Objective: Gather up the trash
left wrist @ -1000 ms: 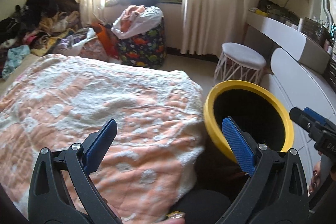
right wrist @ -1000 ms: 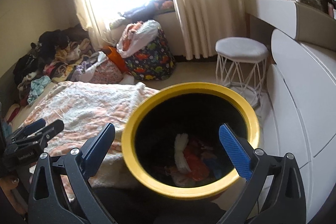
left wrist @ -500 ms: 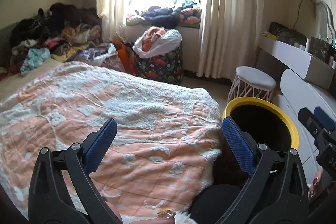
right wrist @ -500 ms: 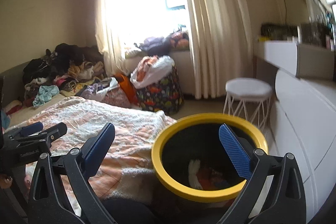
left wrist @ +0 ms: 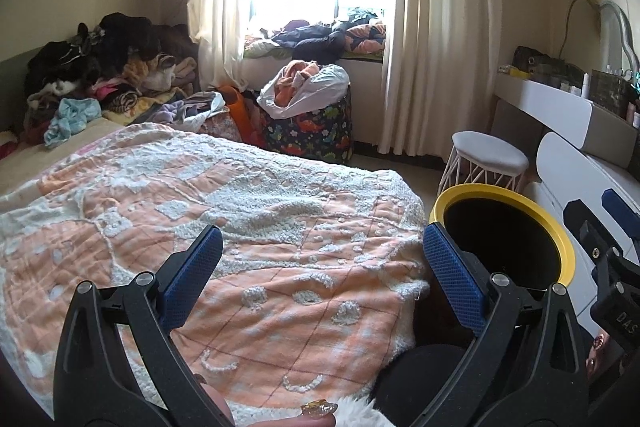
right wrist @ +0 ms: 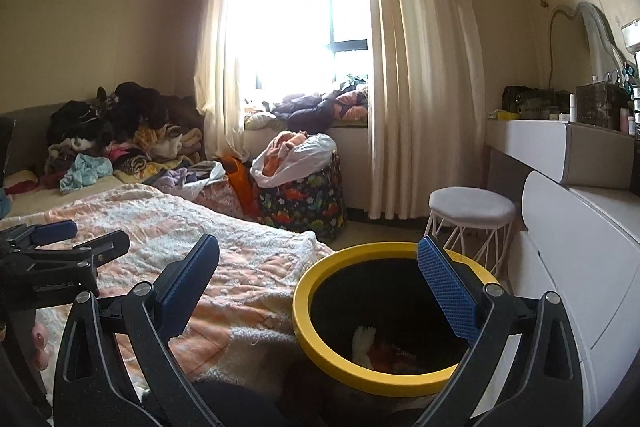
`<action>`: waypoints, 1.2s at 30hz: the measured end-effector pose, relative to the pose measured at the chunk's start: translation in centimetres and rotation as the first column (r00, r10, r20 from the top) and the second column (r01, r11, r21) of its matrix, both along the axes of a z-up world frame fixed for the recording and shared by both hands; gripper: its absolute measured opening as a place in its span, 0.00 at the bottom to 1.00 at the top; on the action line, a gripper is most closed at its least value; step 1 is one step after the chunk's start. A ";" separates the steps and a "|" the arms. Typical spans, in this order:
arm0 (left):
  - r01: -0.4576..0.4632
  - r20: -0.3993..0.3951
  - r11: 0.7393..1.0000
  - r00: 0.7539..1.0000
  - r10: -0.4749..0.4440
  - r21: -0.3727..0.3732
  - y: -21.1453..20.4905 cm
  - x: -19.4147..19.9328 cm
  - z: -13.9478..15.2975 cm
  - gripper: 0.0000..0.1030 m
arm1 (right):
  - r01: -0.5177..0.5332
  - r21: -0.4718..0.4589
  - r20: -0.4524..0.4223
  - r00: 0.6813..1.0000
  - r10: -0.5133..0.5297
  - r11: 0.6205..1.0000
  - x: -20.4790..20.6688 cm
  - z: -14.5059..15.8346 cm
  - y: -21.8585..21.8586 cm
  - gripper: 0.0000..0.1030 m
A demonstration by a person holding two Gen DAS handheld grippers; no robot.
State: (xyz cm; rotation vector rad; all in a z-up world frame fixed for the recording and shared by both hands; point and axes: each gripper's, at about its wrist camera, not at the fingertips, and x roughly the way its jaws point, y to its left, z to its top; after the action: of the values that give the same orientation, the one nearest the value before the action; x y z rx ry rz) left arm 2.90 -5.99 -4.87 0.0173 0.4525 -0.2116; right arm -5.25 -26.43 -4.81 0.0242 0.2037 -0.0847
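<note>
The left gripper (left wrist: 320, 273) is wide open with nothing between its blue pads, and it hangs over the orange and white blanket (left wrist: 224, 227) that covers the bed. The right gripper (right wrist: 318, 289) is also wide open and empty; it hangs just above and a little before the trash bin (right wrist: 320, 355), which has a yellow rim and a black inside. This bin stands on the floor at the corner of the bed, to the right of the left gripper (left wrist: 560, 239) and partly under the right finger of the right gripper. At the bottom of the bin some white and orange trash (right wrist: 376, 347) can be seen. Behind the bin, farther from both grippers, stands a small white stool (right wrist: 472, 209), and to the right is a white cabinet (right wrist: 580, 247). Far ahead, below the window, there is a patterned bag (right wrist: 304, 199) full of clothes, and to the far left a pile of clothes (left wrist: 100, 67).
</note>
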 end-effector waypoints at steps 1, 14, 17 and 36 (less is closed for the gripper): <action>0.002 -0.003 1.000 1.000 -0.002 -0.002 0.0 0.0 -0.1 0.90 | 0.002 -0.002 -0.002 1.000 -0.002 1.000 0.1 -0.1 0.0 0.94; 0.002 -0.007 1.000 1.000 -0.002 0.002 -0.2 0.1 -0.2 0.90 | 0.010 0.025 -0.012 1.000 -0.010 1.000 0.3 -0.5 -0.2 0.94; 0.001 -0.005 1.000 1.000 -0.001 0.001 -0.2 0.1 -0.2 0.90 | 0.010 0.022 -0.011 1.000 -0.010 1.000 0.3 -0.5 -0.3 0.94; 0.000 0.000 1.000 1.000 0.000 0.003 -0.2 0.2 0.0 0.90 | 0.015 0.026 -0.010 1.000 -0.015 1.000 0.2 -0.4 -0.5 0.94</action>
State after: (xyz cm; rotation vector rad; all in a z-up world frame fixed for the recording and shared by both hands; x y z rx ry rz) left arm 3.09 -6.20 -4.85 0.0202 0.4528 -0.2112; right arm -5.01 -26.94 -5.19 0.0516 0.2140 -0.0972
